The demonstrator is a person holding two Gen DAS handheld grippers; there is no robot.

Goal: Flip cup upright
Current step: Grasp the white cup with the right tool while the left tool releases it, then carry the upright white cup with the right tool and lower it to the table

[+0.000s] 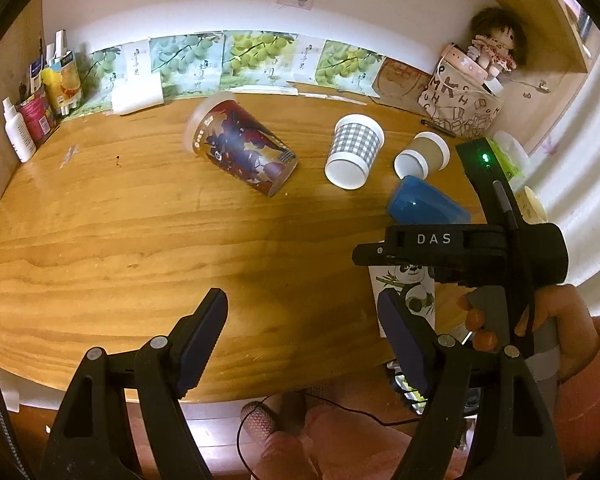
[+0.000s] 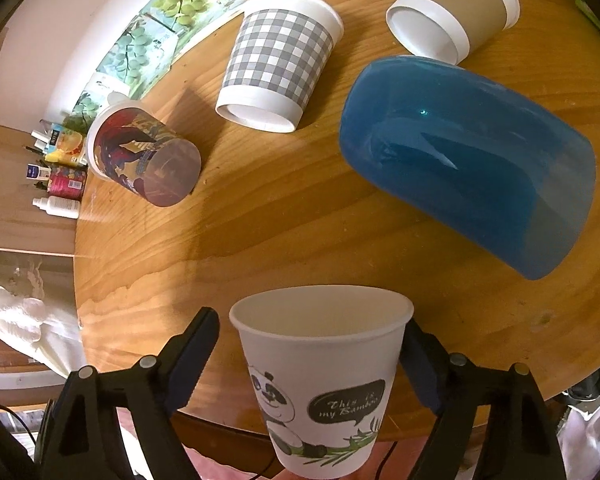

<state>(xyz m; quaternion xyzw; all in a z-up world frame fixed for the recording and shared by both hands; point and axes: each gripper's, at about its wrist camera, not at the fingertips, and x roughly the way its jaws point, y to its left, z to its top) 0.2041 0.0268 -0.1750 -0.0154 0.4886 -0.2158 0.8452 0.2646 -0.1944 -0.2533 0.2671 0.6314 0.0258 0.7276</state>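
Table (image 2: pixel 260 240) first: blue cup (image 2: pixel 472 160) on its side, checked cup (image 2: pixel 276 60) and brown cup (image 2: pixel 452 4) rim-down. Your panda cup (image 2: pixel 320 380) sits mouth-up at the near edge, between the right gripper's (image 2: pixel 312 356) spread jaws, no visible squeeze. It looks like light, crushable paper, so I'd pinch gently mid-wall. Left gripper (image 1: pixel 304 328) hangs wide, holding nothing.

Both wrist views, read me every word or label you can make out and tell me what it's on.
"DAS": on the right gripper body, left wrist view.
"This is my Bamboo": speech bubble on the panda cup.
Letters such as "M", "K", "H": on the fabric bag, forming no word.
Grape posters and bottles: print too small to read.
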